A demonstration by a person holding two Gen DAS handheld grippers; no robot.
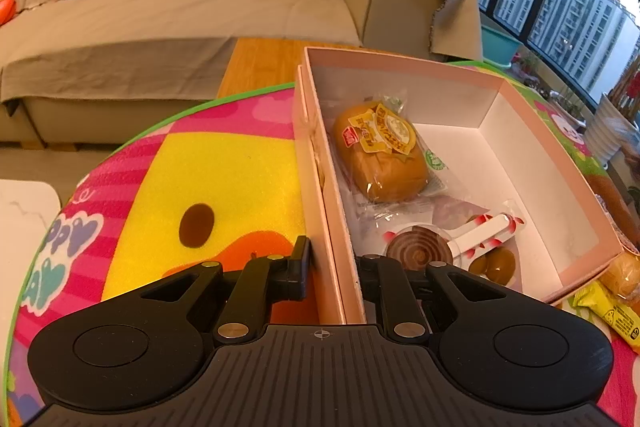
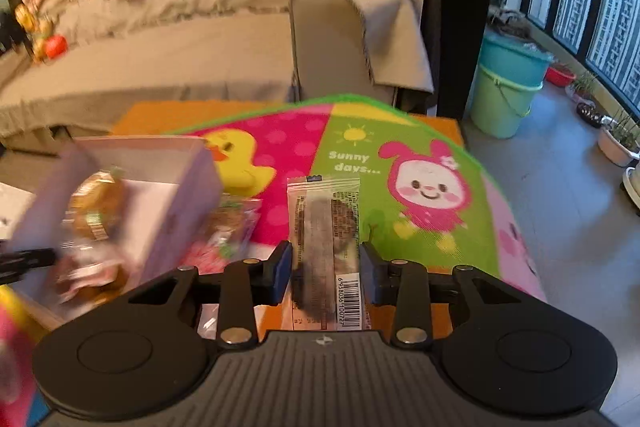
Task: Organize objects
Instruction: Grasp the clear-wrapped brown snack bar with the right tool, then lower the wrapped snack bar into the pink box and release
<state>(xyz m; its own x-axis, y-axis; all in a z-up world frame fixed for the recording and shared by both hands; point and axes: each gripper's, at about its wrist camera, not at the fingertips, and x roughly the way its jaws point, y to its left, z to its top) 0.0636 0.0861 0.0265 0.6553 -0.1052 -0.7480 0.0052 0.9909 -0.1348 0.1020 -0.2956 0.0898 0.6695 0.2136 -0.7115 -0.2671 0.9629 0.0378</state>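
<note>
The right gripper [image 2: 326,273] has its jaws clamped on a long snack packet [image 2: 326,227], axis pointing toward twelve o'clock; the pink box [image 2: 176,195], blurred, lies probably at nine o'clock, its wall pinched by the left gripper [image 1: 334,267]

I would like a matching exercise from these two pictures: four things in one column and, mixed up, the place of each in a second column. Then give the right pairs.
Things
1. round brown bun in clear wrapper
2. brown spiral lollipop with white stick
3. long clear-wrapped snack bar with barcode
4. left wall of the pink cardboard box

Places
A. between the fingers of the left gripper
B. between the fingers of the right gripper
C. inside the box, far from the left gripper
D. inside the box, close to the left gripper

Pairs: 1-C, 2-D, 3-B, 4-A
</note>
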